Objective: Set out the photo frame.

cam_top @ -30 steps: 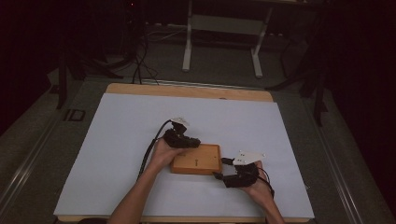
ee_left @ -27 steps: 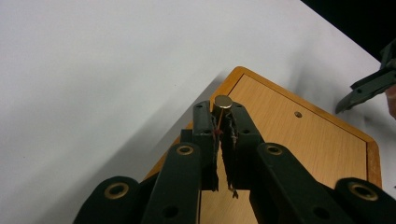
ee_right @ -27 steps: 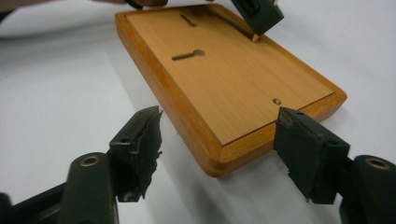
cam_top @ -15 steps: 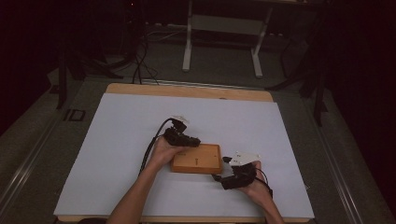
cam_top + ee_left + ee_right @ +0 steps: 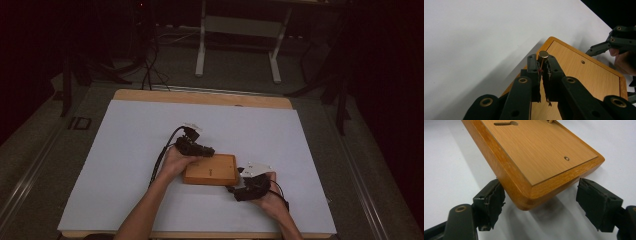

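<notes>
A flat wooden box (image 5: pixel 210 170) lies on the white table sheet (image 5: pixel 125 150). My left gripper (image 5: pixel 206 149) reaches over the box's far left edge. In the left gripper view its jaws (image 5: pixel 542 58) are shut on a small round metal knob (image 5: pixel 543 54) on a thin stem above the box (image 5: pixel 584 75). My right gripper (image 5: pixel 240 181) sits at the box's near right corner. Its jaws (image 5: pixel 540 197) straddle that corner of the box (image 5: pixel 536 150) and have just been closing a little. The left pad (image 5: pixel 491 202) is at the box's side, the right pad (image 5: pixel 596 205) stands apart.
The box's top panel has a keyhole slot (image 5: pixel 506 123) and a small hole (image 5: pixel 566 158). The other gripper (image 5: pixel 610 43) shows beyond the box in the left gripper view. A wooden table edge (image 5: pixel 200 96) runs along the back. Cables and a metal stand (image 5: pixel 237 30) are on the floor beyond.
My right hand has shifted slightly left and nearer, closer to the box's near right corner. The left hand and the box have stayed put.
</notes>
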Demonstrator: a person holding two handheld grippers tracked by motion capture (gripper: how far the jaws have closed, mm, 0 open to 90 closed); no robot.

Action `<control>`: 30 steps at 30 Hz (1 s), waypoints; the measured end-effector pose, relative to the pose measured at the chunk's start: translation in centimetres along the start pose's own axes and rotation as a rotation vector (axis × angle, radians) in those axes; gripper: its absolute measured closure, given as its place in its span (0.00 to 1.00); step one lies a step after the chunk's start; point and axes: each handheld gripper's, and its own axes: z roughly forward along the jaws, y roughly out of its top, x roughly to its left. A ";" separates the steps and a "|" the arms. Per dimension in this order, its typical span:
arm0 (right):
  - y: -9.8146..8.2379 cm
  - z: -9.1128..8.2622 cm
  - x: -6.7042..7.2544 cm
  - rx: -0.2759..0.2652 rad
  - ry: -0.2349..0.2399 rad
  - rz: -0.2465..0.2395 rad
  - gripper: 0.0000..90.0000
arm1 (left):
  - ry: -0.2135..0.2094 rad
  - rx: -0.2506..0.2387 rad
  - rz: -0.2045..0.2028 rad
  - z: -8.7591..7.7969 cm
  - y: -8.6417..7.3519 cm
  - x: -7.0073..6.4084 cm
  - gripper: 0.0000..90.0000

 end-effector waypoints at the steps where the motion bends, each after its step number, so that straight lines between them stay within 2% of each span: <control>1: 0.0 0.1 0.0 0.002 -0.007 -0.004 0.25 | 0.000 0.000 0.000 0.0 0.0 0.0 0.94; 6: 0.2 0.3 0.3 0.015 -0.028 -0.010 0.26 | 0.002 0.003 0.002 -0.1 0.0 0.0 0.94; 16: 0.8 -0.2 0.7 -0.030 -0.052 -0.024 0.26 | 0.010 0.009 0.018 -0.8 0.1 -0.3 0.94; 20: 0.9 -0.3 0.7 -0.040 -0.060 -0.026 0.24 | -0.002 0.015 0.018 -0.8 0.1 -0.3 0.94; 22: 1.1 -0.4 0.8 -0.057 -0.073 -0.038 0.22 | -0.026 0.037 0.016 -0.3 -0.1 -0.7 0.94; 25: 1.1 -0.4 0.9 -0.058 -0.090 -0.049 0.21 | -0.047 0.033 0.012 -0.1 -0.3 -0.7 0.95; 30: 1.1 -0.5 0.8 -0.073 -0.087 -0.050 0.21 | -0.053 0.037 0.012 -0.2 -0.3 -0.6 0.94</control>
